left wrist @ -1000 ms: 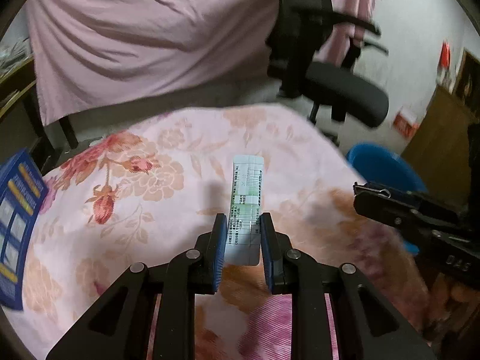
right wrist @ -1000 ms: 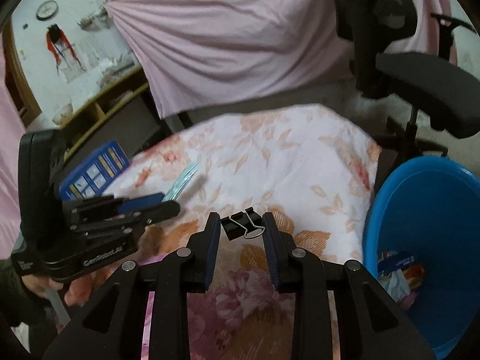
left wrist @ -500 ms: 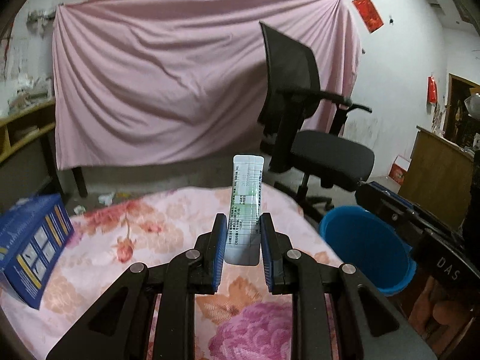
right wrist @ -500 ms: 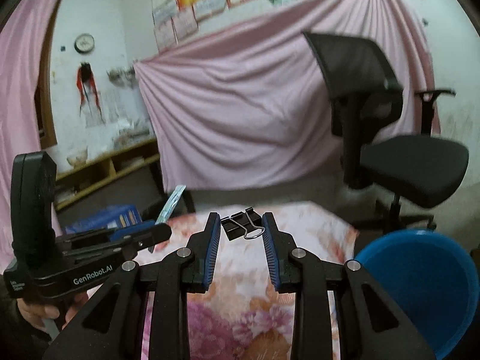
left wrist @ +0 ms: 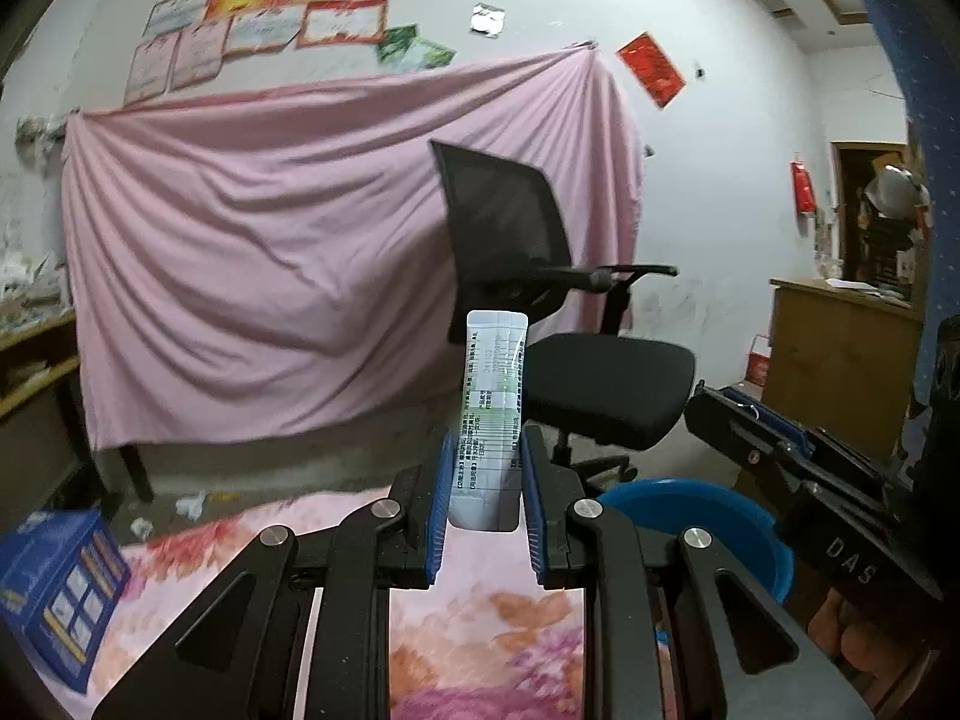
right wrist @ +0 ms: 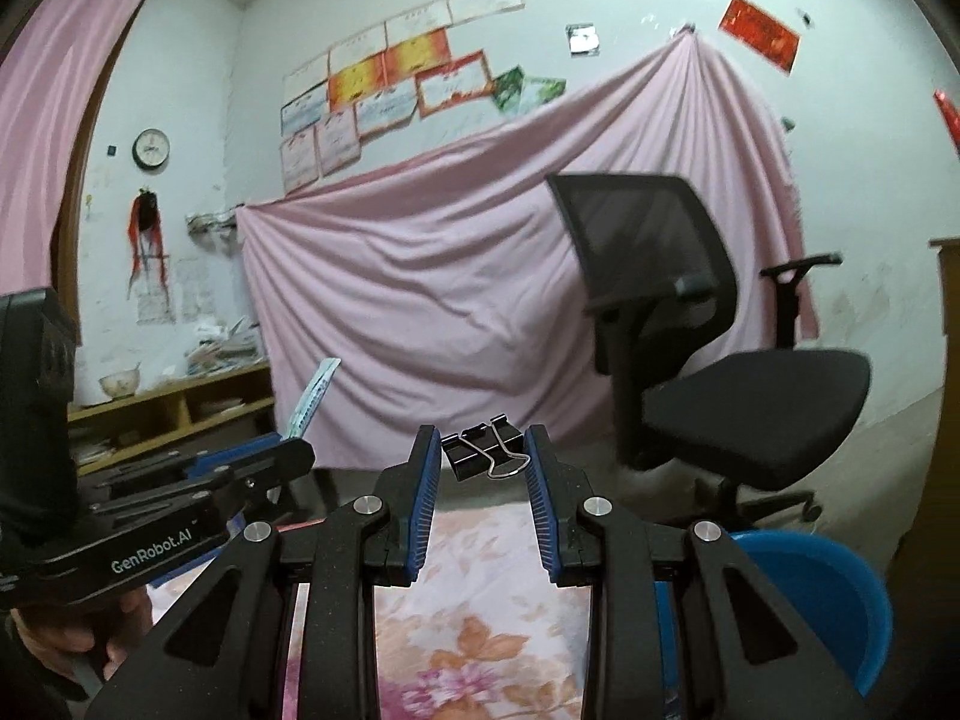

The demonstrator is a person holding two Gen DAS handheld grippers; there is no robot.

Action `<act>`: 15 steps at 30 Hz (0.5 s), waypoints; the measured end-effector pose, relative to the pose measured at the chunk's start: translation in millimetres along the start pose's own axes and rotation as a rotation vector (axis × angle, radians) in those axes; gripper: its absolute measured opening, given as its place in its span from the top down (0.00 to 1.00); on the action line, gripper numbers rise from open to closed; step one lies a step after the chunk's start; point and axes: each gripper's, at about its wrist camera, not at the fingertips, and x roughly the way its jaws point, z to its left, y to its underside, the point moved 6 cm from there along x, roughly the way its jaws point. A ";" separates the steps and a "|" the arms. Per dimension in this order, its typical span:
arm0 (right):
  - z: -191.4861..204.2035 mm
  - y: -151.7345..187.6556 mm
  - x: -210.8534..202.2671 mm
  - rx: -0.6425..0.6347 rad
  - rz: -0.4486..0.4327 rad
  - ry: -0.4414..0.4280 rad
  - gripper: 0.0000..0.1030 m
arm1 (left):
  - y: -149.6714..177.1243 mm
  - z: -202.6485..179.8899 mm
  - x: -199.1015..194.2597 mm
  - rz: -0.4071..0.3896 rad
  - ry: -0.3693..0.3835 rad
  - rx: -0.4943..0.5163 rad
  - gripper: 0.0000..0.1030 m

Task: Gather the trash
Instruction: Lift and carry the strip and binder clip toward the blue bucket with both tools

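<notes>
My left gripper (left wrist: 485,483) is shut on a long white sachet with green print (left wrist: 492,396), held upright well above the flowered tablecloth (left wrist: 480,612). My right gripper (right wrist: 483,459) is shut on a black binder clip (right wrist: 483,453), also lifted above the cloth (right wrist: 480,618). The blue trash bucket (left wrist: 720,516) stands low at the right of the table, below the right gripper's body (left wrist: 804,480). It also shows in the right wrist view (right wrist: 822,588). The left gripper with the sachet (right wrist: 312,399) shows at the left of the right wrist view.
A blue box (left wrist: 51,588) lies on the table's left side. A black office chair (left wrist: 570,354) stands behind the table, before a pink sheet (left wrist: 270,276) hung on the wall. Wooden shelves (right wrist: 174,414) are at the left, a wooden cabinet (left wrist: 840,360) at the right.
Both grippers have risen and tilted up from the table with their objects held. The views swung from the cloth to the back wall. The grips are unchanged.
</notes>
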 end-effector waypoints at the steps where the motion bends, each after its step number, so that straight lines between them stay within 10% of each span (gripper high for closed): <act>1: -2.2 -1.1 -2.6 -0.001 -0.009 0.008 0.75 | -2.4 -5.2 -0.1 -0.010 0.007 0.012 0.82; 15: -57.3 -8.4 -26.1 0.081 -0.040 0.147 0.75 | -4.3 -70.3 31.3 0.013 0.131 0.106 0.82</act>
